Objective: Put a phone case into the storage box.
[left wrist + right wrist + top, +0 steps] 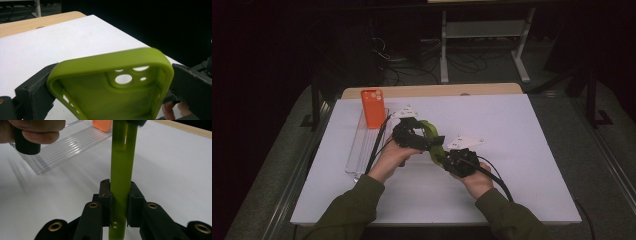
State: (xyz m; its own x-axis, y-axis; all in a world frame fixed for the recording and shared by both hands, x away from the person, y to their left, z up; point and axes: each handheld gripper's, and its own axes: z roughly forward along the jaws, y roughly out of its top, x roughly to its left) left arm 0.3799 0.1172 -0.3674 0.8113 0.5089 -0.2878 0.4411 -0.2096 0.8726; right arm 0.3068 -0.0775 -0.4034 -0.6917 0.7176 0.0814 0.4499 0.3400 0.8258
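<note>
A lime-green phone case (431, 136) is held above the white board between both grippers. In the left gripper view its hollow inside and camera cut-outs face me (112, 90), and my left gripper (113, 93) is shut across its width, one jaw against each long side. In the high view the left gripper (424, 140) sits just left of the case. My right gripper (120, 195) pinches the case (123, 157) edge-on across its thin wall. From above, that right gripper (441, 156) holds the case's near end.
An orange phone case (373, 107) stands in the far end of a clear ribbed tray (361, 147) on the left of the white board (512, 150). A wooden table edge (437, 91) runs behind. The left hand (37, 130) grips its black handle.
</note>
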